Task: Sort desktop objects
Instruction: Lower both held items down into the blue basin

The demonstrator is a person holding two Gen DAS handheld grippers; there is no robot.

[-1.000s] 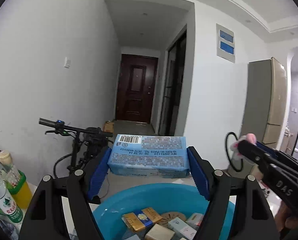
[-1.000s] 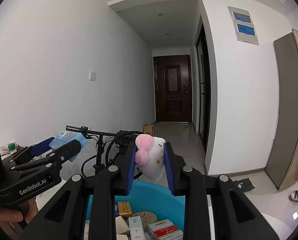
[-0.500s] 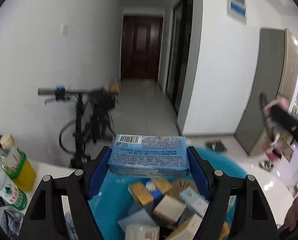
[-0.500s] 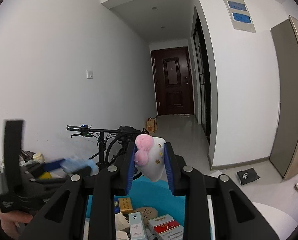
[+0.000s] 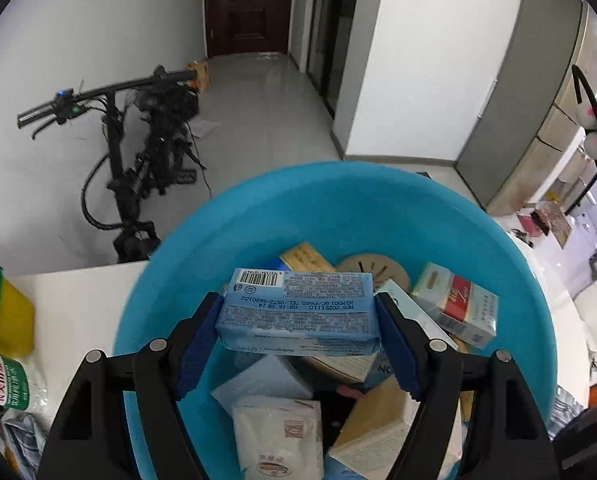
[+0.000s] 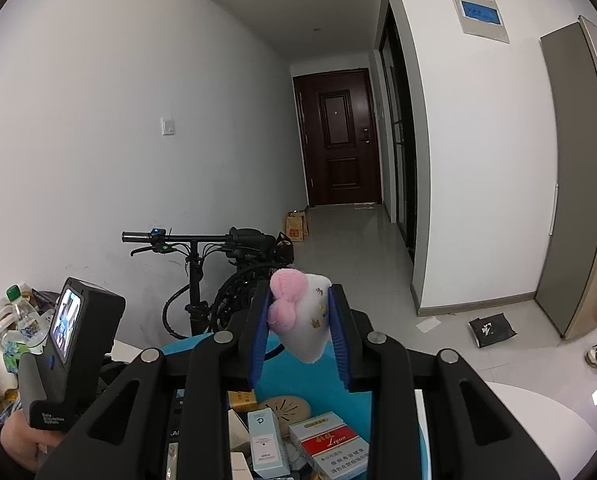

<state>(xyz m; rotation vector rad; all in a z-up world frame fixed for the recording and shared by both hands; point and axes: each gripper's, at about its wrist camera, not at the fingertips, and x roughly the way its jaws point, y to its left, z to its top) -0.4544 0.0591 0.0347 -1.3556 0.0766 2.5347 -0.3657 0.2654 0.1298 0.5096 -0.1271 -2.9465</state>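
Note:
My left gripper (image 5: 300,326) is shut on a blue wet-wipes pack (image 5: 298,308) and holds it tilted down over a blue plastic basin (image 5: 338,204). The basin holds several small boxes, among them a red-and-white cigarette pack (image 5: 456,308) and a white tissue packet (image 5: 278,436). My right gripper (image 6: 300,338) is shut on a white plush toy with pink pompoms (image 6: 302,320), held above the basin's near side (image 6: 354,404). The toy's black loop shows at the right edge of the left wrist view (image 5: 596,136).
The basin stands on a white table (image 5: 74,308). Bottles and a yellow-filled container (image 5: 6,320) crowd the table's left edge. A black scooter (image 5: 138,152) leans against the wall beyond. The left gripper's body with its screen (image 6: 70,344) shows in the right wrist view.
My left gripper has tipped downward and moved over the basin with the wipes pack in it. My right gripper has stayed nearly still, holding the plush toy.

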